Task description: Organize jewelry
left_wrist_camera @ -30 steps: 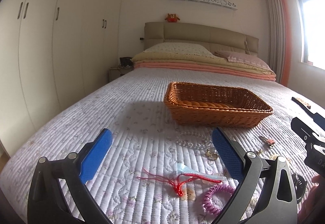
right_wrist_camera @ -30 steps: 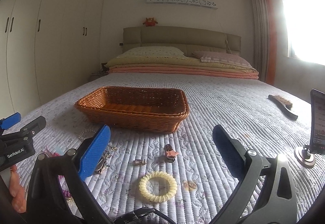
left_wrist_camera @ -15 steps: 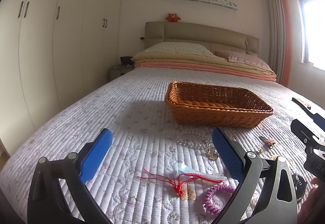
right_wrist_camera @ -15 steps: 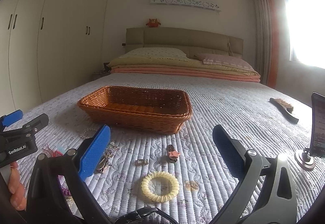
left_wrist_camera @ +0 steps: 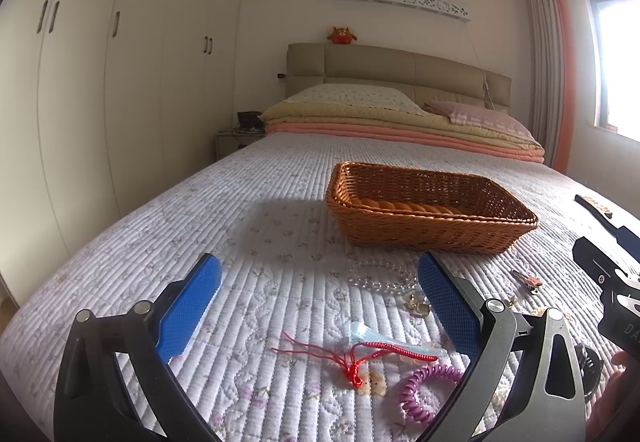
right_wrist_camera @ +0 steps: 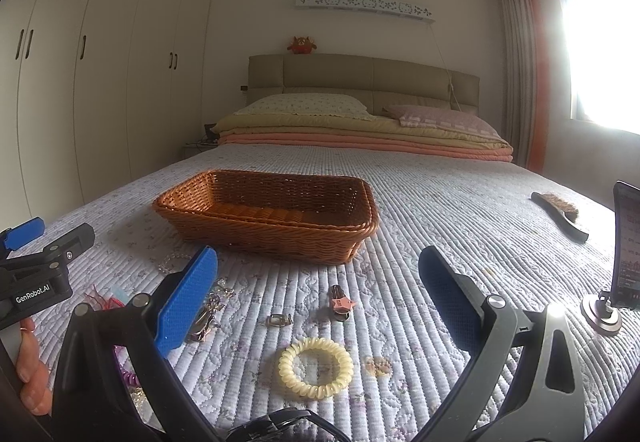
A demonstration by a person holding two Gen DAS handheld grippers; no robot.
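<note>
Left gripper (left_wrist_camera: 318, 296) is hovering low over the quilted bedspread (left_wrist_camera: 248, 226), its 2 blue pads spread wide with nothing between them. Right gripper (right_wrist_camera: 318, 290) is hovering the same way, fingers wide apart and holding nothing.

Wicker basket (left_wrist_camera: 430, 211) is sitting on the bedspread beyond both grippers, upright; from these angles nothing is showing inside it but its woven floor.

Jewelry and hair pieces are lying loose on the quilt in front of the basket:
- Clear bead bracelet (left_wrist_camera: 380, 278) is lying just short of the basket's near wall, apart from it.
- Red cord (left_wrist_camera: 360, 356) with a knot is trailing across the quilt between the left gripper's pads, touching a pale blue clip (left_wrist_camera: 366, 334).
- Purple spiral hair tie (left_wrist_camera: 426, 390) is lying near the left gripper's right finger, partly hidden by it.
- Small gold piece (left_wrist_camera: 418, 304) is sitting beside that same pad; too small to identify.
- Yellow spiral hair tie (right_wrist_camera: 316, 366) is lying flat between the right gripper's fingers, close to the camera.
- Pink star clip (right_wrist_camera: 342, 302) and a small metal ring (right_wrist_camera: 279, 320) are lying near each other, between the yellow tie and the basket.
- A tangle of chain (right_wrist_camera: 214, 302) is sitting partly behind the right gripper's left pad.

A brush (right_wrist_camera: 560, 215) is lying well off to the right. A phone on a stand (right_wrist_camera: 624, 254) is standing upright at the right edge.
</note>
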